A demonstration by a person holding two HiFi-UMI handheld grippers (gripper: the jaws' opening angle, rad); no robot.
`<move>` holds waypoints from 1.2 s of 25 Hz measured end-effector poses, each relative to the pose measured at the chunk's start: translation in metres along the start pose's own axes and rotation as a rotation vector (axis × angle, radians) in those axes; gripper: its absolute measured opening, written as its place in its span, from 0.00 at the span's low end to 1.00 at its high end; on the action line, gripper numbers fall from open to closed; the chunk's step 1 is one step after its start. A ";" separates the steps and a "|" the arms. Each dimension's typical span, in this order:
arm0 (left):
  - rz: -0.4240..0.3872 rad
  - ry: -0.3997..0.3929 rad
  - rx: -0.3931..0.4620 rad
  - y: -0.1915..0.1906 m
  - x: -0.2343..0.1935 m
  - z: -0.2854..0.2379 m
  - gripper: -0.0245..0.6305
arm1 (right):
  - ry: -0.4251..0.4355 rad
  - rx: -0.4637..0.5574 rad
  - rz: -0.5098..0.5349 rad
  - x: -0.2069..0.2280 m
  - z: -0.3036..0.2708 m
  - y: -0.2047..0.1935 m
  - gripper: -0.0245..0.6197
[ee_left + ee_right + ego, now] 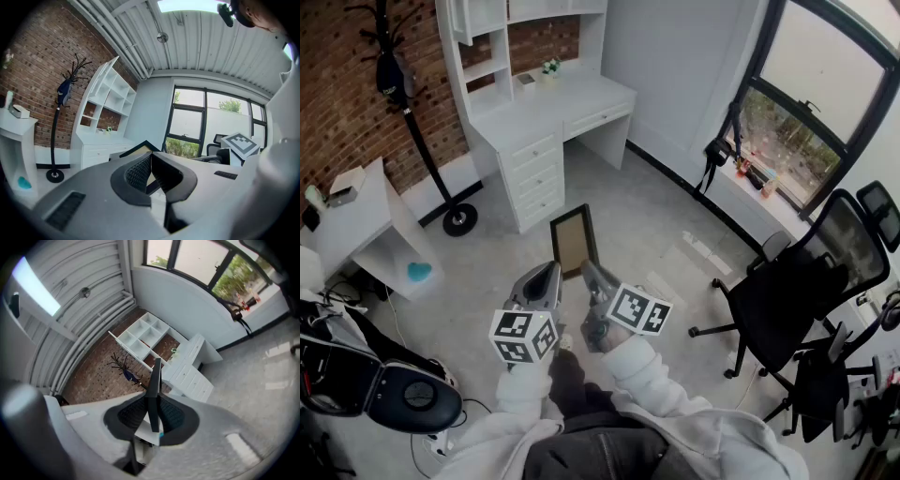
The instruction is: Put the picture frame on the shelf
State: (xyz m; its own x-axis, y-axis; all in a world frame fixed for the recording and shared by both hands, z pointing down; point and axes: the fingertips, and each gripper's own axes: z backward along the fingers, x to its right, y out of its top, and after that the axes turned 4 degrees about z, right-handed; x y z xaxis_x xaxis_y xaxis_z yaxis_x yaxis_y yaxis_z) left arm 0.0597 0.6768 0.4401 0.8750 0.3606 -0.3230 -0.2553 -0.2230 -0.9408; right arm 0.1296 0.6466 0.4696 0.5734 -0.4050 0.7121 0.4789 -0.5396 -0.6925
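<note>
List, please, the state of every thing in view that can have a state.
picture frame: held up off the floor, gripped at its lower edge.
right gripper: shut on the picture frame, which stands edge-on between its jaws.
left gripper: jaws together at the tips, beside the frame's lower corner.
desk drawers: closed.
shelf: frame not on it yet.

Head view: high above the person's arms, aimed steeply down at the floor [656, 225]; both grippers are close, at lower centre.
Left gripper view: rides the left gripper [150, 157], low and roughly level, facing across the room.
Right gripper view: rides the right gripper [153, 401], rolled sideways and pitched up.
Shared: all three views take in the distant white shelf desk [548, 112], the coat stand [417, 131] and the window [811, 112].
</note>
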 end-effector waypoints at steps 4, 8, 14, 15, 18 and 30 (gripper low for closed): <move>0.008 0.018 -0.006 -0.004 -0.003 0.008 0.04 | -0.100 -0.005 0.330 -0.006 0.006 0.004 0.14; 0.009 0.022 -0.007 -0.008 -0.001 0.011 0.04 | -0.116 0.010 0.446 -0.014 0.009 0.007 0.14; 0.018 0.020 -0.018 -0.018 0.006 0.014 0.04 | -0.096 0.001 0.432 -0.015 0.016 0.001 0.14; 0.021 0.019 -0.019 -0.018 0.007 0.014 0.04 | -0.092 -0.003 0.416 -0.015 0.016 -0.001 0.14; 0.028 0.019 -0.025 -0.021 0.009 0.010 0.04 | -0.089 -0.015 0.404 -0.012 0.017 -0.003 0.14; 0.037 -0.002 -0.056 -0.020 -0.012 -0.047 0.04 | -0.107 0.025 0.442 0.010 -0.015 0.033 0.14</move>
State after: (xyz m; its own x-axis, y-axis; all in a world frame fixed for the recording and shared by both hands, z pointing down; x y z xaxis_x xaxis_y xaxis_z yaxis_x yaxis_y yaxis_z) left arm 0.0738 0.6343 0.4673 0.8644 0.3530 -0.3580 -0.2645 -0.2864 -0.9209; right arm 0.1407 0.6135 0.4558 0.7911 -0.5132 0.3328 0.1881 -0.3137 -0.9307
